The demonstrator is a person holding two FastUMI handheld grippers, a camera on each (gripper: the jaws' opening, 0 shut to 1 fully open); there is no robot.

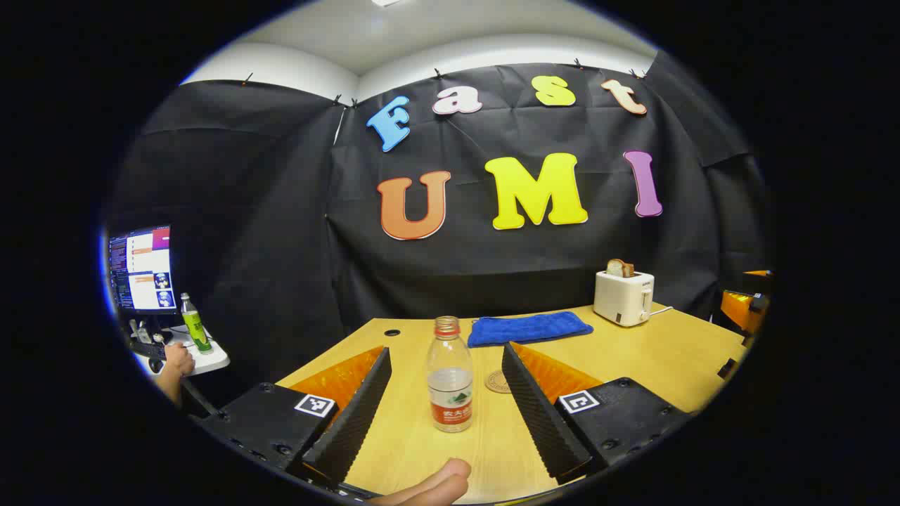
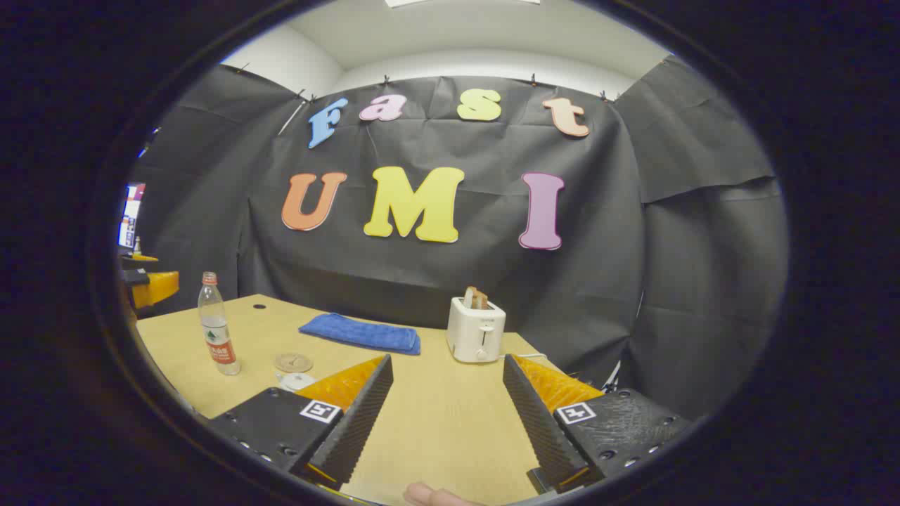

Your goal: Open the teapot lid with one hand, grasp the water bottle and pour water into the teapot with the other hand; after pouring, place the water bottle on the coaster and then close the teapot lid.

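Light wooden table, carrying upright water bottle, round coaster just behind it, folded blue towel farther back, white toaster near the rear edge, with bread in slot.

bottle left of coaster | towel behind | toaster right

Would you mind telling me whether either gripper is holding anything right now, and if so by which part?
Nothing is held. The left gripper is open, with the bottle standing between its fingers untouched; the right gripper is open over bare table.
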